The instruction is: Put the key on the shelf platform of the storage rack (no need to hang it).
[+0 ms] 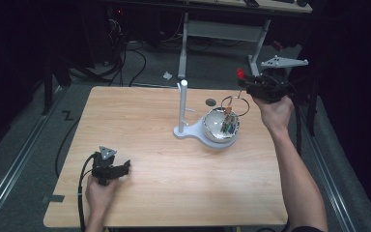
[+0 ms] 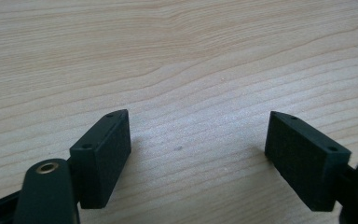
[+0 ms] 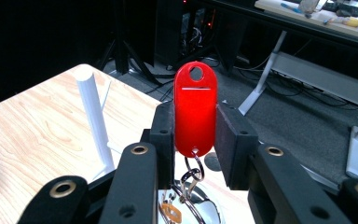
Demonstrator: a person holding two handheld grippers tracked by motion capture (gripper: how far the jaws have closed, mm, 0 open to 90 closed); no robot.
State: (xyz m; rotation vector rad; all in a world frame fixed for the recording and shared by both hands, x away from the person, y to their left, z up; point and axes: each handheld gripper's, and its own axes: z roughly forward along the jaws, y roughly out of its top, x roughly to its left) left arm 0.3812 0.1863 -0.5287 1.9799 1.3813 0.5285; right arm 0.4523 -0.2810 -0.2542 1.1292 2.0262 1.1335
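Note:
My right gripper (image 1: 245, 81) is raised over the table's far right and is shut on a red oval key tag (image 1: 240, 73). In the right gripper view the tag (image 3: 195, 93) stands upright between the jaws of that gripper (image 3: 196, 116), and a key ring (image 3: 192, 179) hangs from its lower end. The ring with its keys (image 1: 233, 107) dangles over a shiny metal bowl (image 1: 211, 126). A white stand with an upright post (image 1: 182, 107) rises just left of the bowl; the post (image 3: 93, 121) also shows in the right gripper view. My left gripper (image 1: 124, 167) rests low at the table's near left, open (image 2: 198, 126) over bare wood.
The wooden table (image 1: 154, 159) has its far edge just behind the stand. A small dark round mark (image 1: 210, 102) lies behind the bowl. Beyond the table stand a white desk frame (image 1: 222, 34) and floor cables (image 1: 135, 58).

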